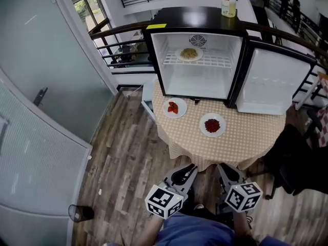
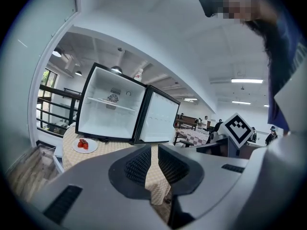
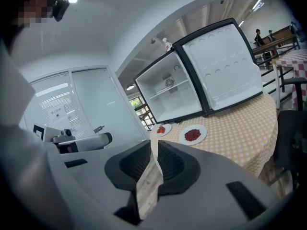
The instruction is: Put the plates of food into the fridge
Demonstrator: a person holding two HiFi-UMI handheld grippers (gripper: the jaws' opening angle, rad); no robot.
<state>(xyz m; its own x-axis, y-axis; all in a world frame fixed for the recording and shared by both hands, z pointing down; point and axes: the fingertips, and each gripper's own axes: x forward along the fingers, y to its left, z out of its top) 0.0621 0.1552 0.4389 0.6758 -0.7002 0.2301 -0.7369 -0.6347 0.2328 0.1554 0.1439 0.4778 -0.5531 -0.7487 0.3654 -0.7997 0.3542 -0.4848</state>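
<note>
Head view: fridge (image 1: pixel 200 82) standing at the back of the round table (image 1: pixel 251 137), door (image 1: pixel 271 81) swung wide to the right, cavity fully exposed for loading. Plate of noodles (image 1: pixel 188 54) already up on the wire shelf (image 1: pixel 219 61). Two more plates out on the checked cloth just in front of the opening: plate of red chunks (image 1: pixel 174 107) to the left, plate of small red bits (image 1: pixel 212 125) nearer the middle, apart from each other and from the fridge sill. Probably laid out that way for one plate per hand.

Left gripper view: left gripper (image 2: pixel 152 150) held back at the near side of the table, pads a narrow slit apart, nothing between, only cloth showing through the gap. Right gripper view: right gripper (image 3: pixel 154 145) much the same, narrowly parted, empty, aimed toward both plates. Judged as the approach stage — no plate taken yet.

Around: bottle (image 1: pixel 228 3) on top of the fridge, dark chair (image 1: pixel 292 158) at the table's right, glass partition (image 1: pixel 46 86) on the left, small bin (image 1: pixel 81 212) on the wood floor.

In the way: little. Open door crowding the right side, possibly awkward for the right hand. Lower part of the fridge bare, likely the easiest spot.
</note>
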